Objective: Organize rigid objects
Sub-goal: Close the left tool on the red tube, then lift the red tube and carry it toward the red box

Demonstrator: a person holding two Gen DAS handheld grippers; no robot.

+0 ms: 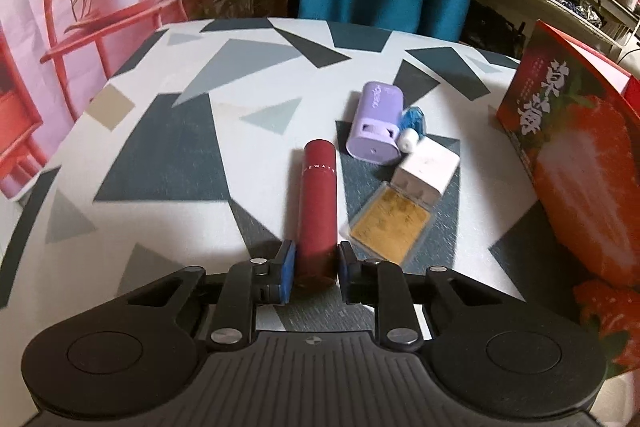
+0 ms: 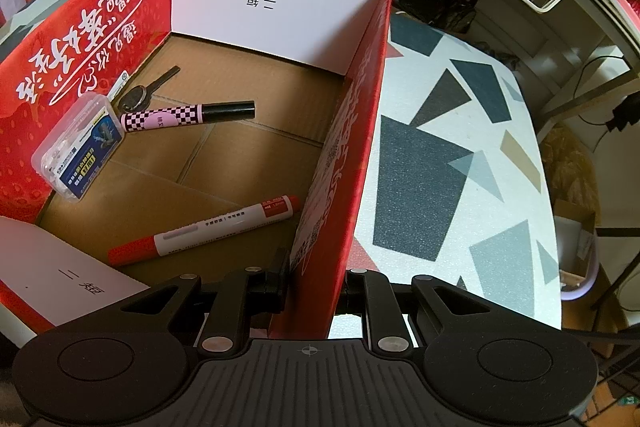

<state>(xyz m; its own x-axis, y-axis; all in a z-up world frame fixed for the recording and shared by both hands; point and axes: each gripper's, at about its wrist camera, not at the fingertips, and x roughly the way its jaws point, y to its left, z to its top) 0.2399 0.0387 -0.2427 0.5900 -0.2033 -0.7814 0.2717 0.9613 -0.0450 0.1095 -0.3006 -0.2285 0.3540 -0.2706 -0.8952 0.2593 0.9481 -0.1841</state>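
The red strawberry-printed cardboard box (image 2: 256,75) stands open on the desk (image 2: 460,155), close to its right edge. Inside lie a clear plastic case (image 2: 78,147) against the left wall, a key (image 2: 144,91), a pink checkered marker (image 2: 188,115) and a red-and-white marker (image 2: 204,231) on the brown floor, with bare cardboard between them. The right gripper (image 2: 314,287) has its jaws pinching the box's near right wall. The left gripper (image 1: 316,263) has its jaws around the near end of a dark red tube (image 1: 318,203) lying on the desk, pads at its sides. Just right of the tube sit a gold card case (image 1: 390,227), a white charger (image 1: 426,167) and a lilac case (image 1: 376,119), crowding that side; left of it the patterned cloth lies open
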